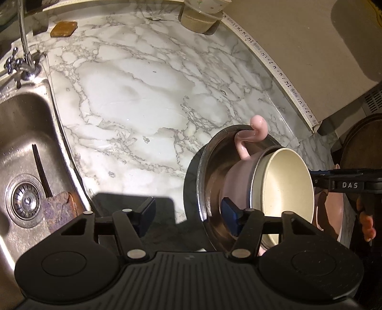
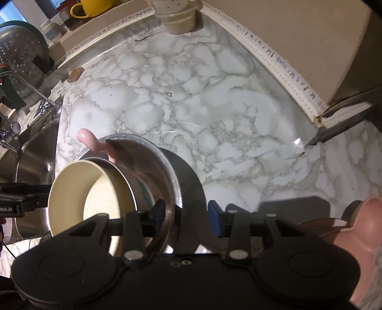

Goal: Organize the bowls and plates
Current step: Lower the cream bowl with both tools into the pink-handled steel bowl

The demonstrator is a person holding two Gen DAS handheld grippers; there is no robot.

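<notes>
A nested stack hangs tilted on its side above the marble counter: a steel bowl (image 1: 210,171) outermost, a pink bowl with a curled handle (image 1: 241,176) inside it, and a cream bowl (image 1: 286,186) innermost. My left gripper (image 1: 188,217) is open wide, its right finger inside the steel bowl and its left finger out over the counter. My right gripper (image 2: 186,212) straddles the steel bowl's rim (image 2: 174,188), with one finger inside and one outside. The same stack shows in the right wrist view, with the cream bowl (image 2: 95,190) at the left.
A steel sink (image 1: 26,147) with a tap (image 1: 23,47) lies to the left. A stack of tubs (image 1: 200,14) stands at the back of the counter. A pink dish (image 2: 358,238) lies at the right. A colander (image 2: 19,57) and a yellow mug (image 2: 93,7) sit at the back left.
</notes>
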